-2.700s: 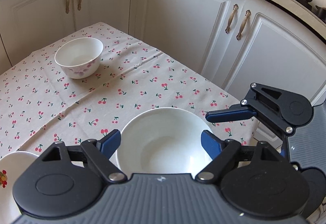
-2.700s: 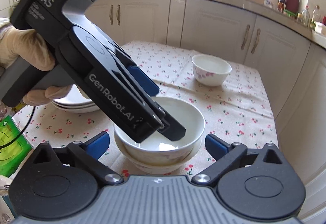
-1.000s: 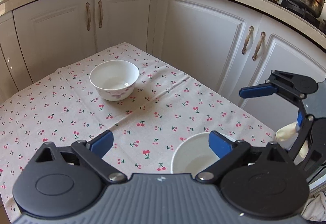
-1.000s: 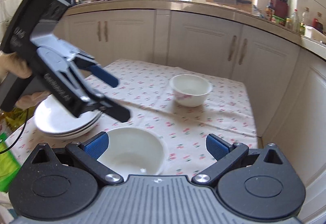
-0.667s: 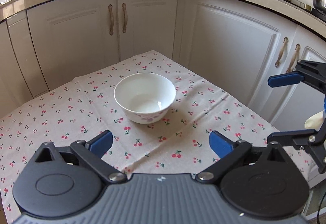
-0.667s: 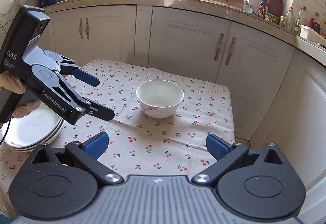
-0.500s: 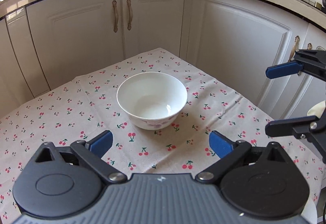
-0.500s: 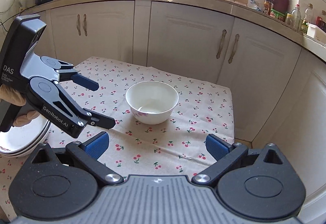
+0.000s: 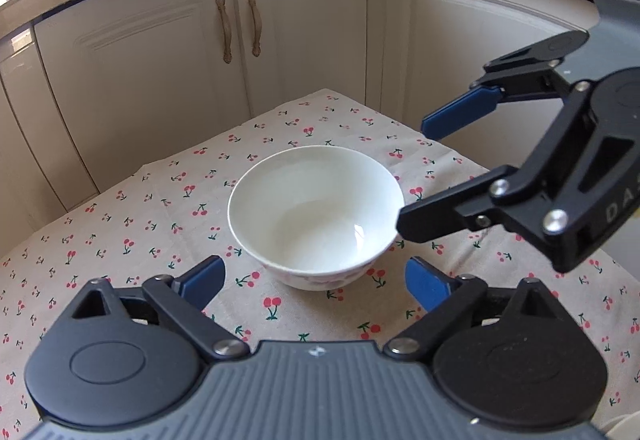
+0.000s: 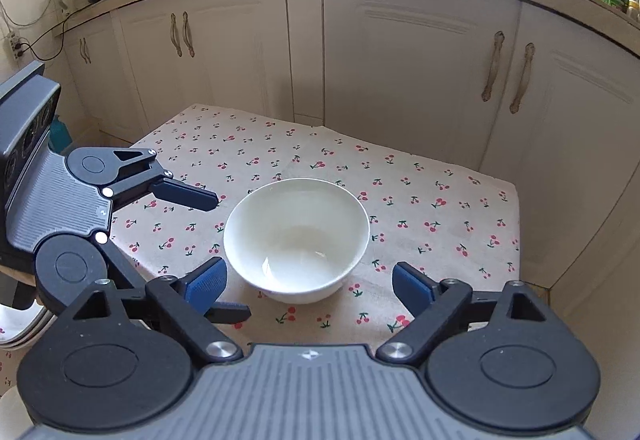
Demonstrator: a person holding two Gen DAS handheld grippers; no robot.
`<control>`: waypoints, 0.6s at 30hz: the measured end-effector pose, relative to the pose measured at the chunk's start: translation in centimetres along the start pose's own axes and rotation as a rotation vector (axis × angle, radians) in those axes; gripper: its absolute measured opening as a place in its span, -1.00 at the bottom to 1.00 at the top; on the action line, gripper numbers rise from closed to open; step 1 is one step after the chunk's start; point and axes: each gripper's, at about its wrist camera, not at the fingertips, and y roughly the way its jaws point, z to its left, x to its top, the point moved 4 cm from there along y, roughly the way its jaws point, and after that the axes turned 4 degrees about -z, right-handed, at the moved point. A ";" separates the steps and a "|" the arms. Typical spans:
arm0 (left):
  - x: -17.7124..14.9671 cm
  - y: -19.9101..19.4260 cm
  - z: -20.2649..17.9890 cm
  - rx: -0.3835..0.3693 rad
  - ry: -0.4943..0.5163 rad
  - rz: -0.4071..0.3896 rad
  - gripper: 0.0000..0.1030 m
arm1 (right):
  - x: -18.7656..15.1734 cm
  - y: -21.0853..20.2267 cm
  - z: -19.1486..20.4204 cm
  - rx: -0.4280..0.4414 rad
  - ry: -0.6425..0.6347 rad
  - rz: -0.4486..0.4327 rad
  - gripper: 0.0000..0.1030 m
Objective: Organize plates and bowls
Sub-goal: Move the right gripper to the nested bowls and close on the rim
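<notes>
- Where the cherry-print cloth (image 9: 168,200) covers the table, one white bowl (image 9: 316,212) stands upright, empty.
- Left gripper (image 9: 314,280): at the bowl's 6 o'clock, jaws closing, nothing gripped.
- Right gripper (image 10: 308,282): jaws closing, pads clear of the bowl.
- Plates (image 10: 20,324): stacked at 9 o'clock, right view.

A white bowl (image 9: 316,216) stands upright and empty on the cherry-print cloth, just ahead of both claws, touched by neither.
</notes>
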 end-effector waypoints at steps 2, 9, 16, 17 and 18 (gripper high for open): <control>0.1 0.4 0.0 -0.004 0.002 -0.004 0.73 | 0.5 1.1 -0.3 0.001 -0.007 0.010 0.77; 0.1 1.1 0.4 -0.026 -0.005 -0.012 0.66 | 1.6 4.3 -1.4 0.033 0.019 0.050 0.60; 0.0 1.2 0.3 -0.036 0.007 -0.016 0.63 | 2.3 5.9 -1.7 0.054 0.040 0.077 0.39; 0.0 1.3 0.3 -0.036 0.007 -0.018 0.63 | 2.3 6.0 -1.8 0.053 0.039 0.080 0.39; 0.0 1.3 0.3 -0.038 0.006 -0.019 0.63 | 2.3 6.2 -1.8 0.054 0.038 0.084 0.38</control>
